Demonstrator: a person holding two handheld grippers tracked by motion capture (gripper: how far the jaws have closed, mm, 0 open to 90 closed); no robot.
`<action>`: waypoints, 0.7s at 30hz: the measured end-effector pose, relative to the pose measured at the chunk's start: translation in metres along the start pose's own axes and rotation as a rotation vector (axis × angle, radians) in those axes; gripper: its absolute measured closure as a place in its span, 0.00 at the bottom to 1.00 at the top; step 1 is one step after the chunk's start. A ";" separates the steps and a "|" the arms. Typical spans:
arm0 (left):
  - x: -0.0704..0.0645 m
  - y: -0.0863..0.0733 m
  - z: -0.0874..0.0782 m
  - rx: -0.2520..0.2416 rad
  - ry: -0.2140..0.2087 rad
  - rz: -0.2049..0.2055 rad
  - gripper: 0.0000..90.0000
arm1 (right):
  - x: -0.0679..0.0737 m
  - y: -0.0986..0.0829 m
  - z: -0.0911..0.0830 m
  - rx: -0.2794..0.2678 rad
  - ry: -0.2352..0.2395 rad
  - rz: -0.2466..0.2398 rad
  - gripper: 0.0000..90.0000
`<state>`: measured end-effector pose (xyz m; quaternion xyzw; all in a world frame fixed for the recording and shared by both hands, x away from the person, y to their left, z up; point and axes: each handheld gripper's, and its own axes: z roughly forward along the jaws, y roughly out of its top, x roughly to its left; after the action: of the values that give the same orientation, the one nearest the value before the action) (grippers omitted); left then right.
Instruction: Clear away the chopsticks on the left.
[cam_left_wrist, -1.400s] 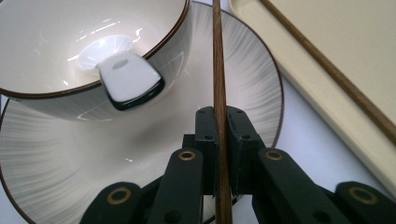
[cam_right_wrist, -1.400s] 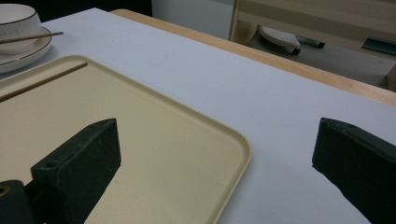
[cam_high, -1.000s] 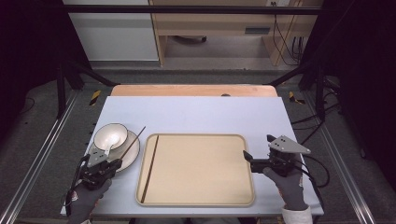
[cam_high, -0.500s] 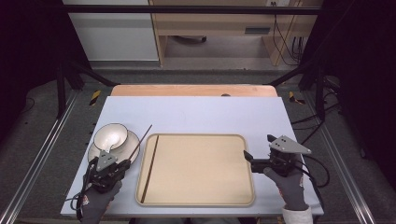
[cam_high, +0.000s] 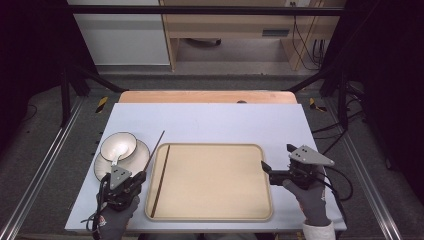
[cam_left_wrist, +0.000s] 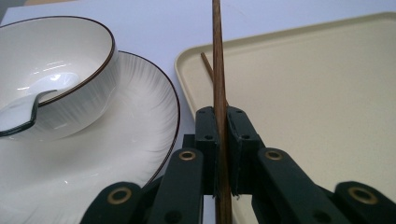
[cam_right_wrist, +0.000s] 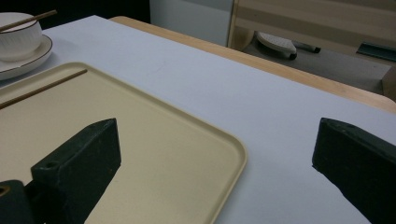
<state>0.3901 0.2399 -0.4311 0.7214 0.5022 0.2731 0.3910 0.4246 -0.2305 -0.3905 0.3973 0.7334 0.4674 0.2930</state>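
Left gripper (cam_high: 131, 181) low at the near-left corner of the table (cam_high: 215, 120), gloved hand (cam_high: 112, 220) behind it, forearm coming straight up from the near edge. Jaws pinched tight on a wooden chopstick (cam_left_wrist: 218, 88), gripped near its lower end; shaft running forward and slightly right, away from the jaws, rising over the gap between plate (cam_left_wrist: 140, 140) and tray (cam_left_wrist: 317, 93). Just left of the jaws, the white plate with a dark-rimmed bowl (cam_left_wrist: 60, 84) on it, a white spoon (cam_left_wrist: 21, 116) inside. Just right, the beige tray, a second chopstick (cam_high: 160, 180) lying along its left side.

Right gripper (cam_high: 270, 172) held level beside the tray's right edge, pointing left toward it, gloved hand (cam_high: 307, 197) wrapped below. Jaws spread wide, nothing between them; tray corner and bare table ahead.
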 end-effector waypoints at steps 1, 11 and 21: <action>-0.002 0.000 0.000 -0.002 0.002 -0.004 0.93 | 0.000 0.000 0.000 0.000 0.001 -0.001 0.01; -0.020 0.002 0.001 -0.026 0.039 -0.044 0.93 | 0.000 0.001 -0.003 -0.010 -0.005 -0.002 0.01; -0.041 0.005 0.004 -0.060 0.049 -0.088 0.93 | 0.001 0.003 -0.006 -0.022 0.005 -0.001 0.01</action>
<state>0.3814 0.1993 -0.4294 0.6797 0.5343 0.2881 0.4117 0.4203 -0.2320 -0.3852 0.3925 0.7293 0.4761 0.2958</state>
